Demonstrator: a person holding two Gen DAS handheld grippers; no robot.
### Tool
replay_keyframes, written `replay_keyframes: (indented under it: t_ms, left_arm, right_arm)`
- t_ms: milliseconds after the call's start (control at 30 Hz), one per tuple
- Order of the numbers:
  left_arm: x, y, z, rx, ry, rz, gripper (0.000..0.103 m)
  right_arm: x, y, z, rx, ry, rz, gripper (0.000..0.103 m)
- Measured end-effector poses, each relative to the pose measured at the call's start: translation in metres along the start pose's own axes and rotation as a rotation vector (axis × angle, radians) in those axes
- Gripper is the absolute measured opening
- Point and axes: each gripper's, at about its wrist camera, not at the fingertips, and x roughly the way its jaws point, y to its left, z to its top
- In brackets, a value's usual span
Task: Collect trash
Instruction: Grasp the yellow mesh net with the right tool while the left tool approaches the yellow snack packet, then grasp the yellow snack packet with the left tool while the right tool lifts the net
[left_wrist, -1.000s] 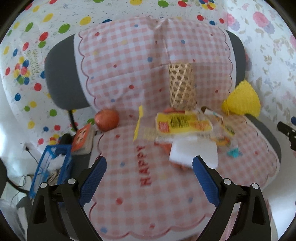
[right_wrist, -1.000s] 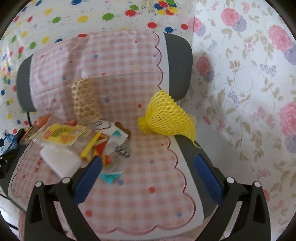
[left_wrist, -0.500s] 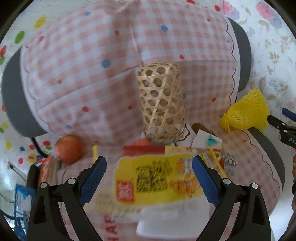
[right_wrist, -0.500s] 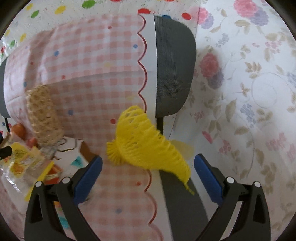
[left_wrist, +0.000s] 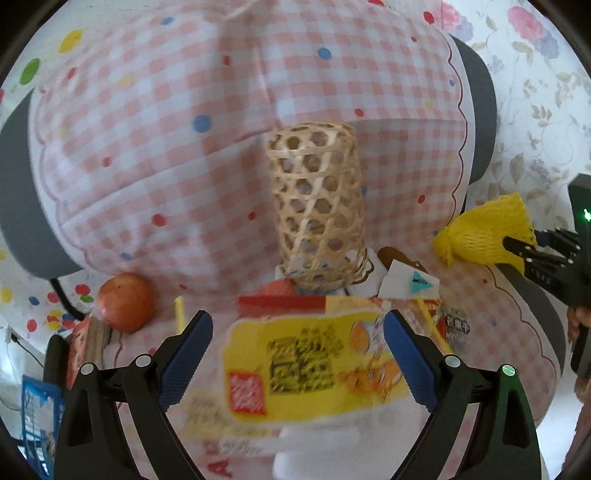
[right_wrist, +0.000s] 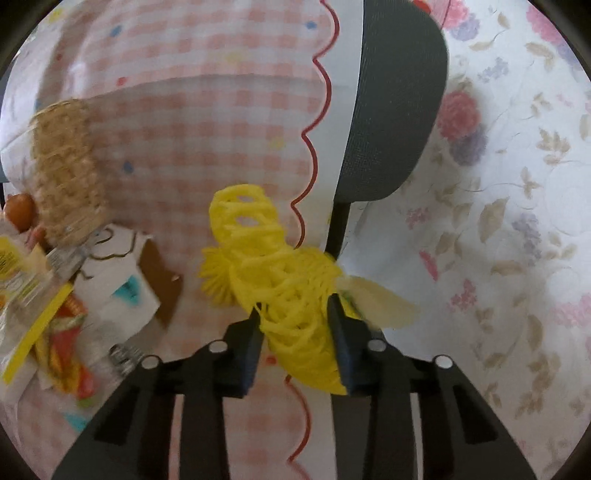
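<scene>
A pile of trash lies on a chair covered with pink checked cloth. My left gripper is open, its blue fingers on either side of a yellow snack wrapper at the front of the pile. A woven bamboo basket stands upright behind the wrapper. My right gripper is shut on a yellow foam fruit net at the seat's right edge; the net also shows in the left wrist view.
An orange fruit sits at the seat's left edge. White paper scraps and colourful wrappers lie beside the basket. The grey chair back and a floral wall stand to the right.
Both grippers have moved in toward the chair. The right gripper has closed on the yellow net. The left gripper has come down around the yellow wrapper, still open.
</scene>
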Motion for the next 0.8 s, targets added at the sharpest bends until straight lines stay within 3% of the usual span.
replay_keyframes:
  t_ms: [33,300,433,600,633,667,800]
  left_arm:
    - [-0.005,0.004,-0.004,-0.002,-0.003,0.003,0.092]
    - [-0.058,0.047,-0.043,-0.053,-0.034,0.028,0.092]
    - [-0.067,0.063,-0.064,-0.076,-0.032,0.034,0.092]
    - [-0.058,0.076,-0.081,-0.104,-0.001,-0.024,0.088]
    - [-0.055,0.077,-0.080,-0.104,-0.004,-0.039,0.082]
    - [-0.051,0.078,-0.079,-0.102,0.002,-0.050,0.066]
    - [-0.037,0.082,-0.069,-0.114,0.012,-0.079,0.065]
  right_arm:
    - [-0.009,0.002,-0.004,0.017,-0.012,0.005,0.015]
    - [-0.113,0.008,-0.020,0.237,-0.153,0.196,0.013]
    - [-0.153,0.026,-0.030,0.300,-0.215,0.212,0.013]
    - [-0.163,0.049,-0.047,0.304,-0.200,0.158,0.013]
    - [-0.161,0.052,-0.049,0.299,-0.191,0.159,0.013]
    - [-0.160,0.056,-0.051,0.294,-0.184,0.161,0.013]
    - [-0.154,0.064,-0.054,0.261,-0.164,0.133,0.013]
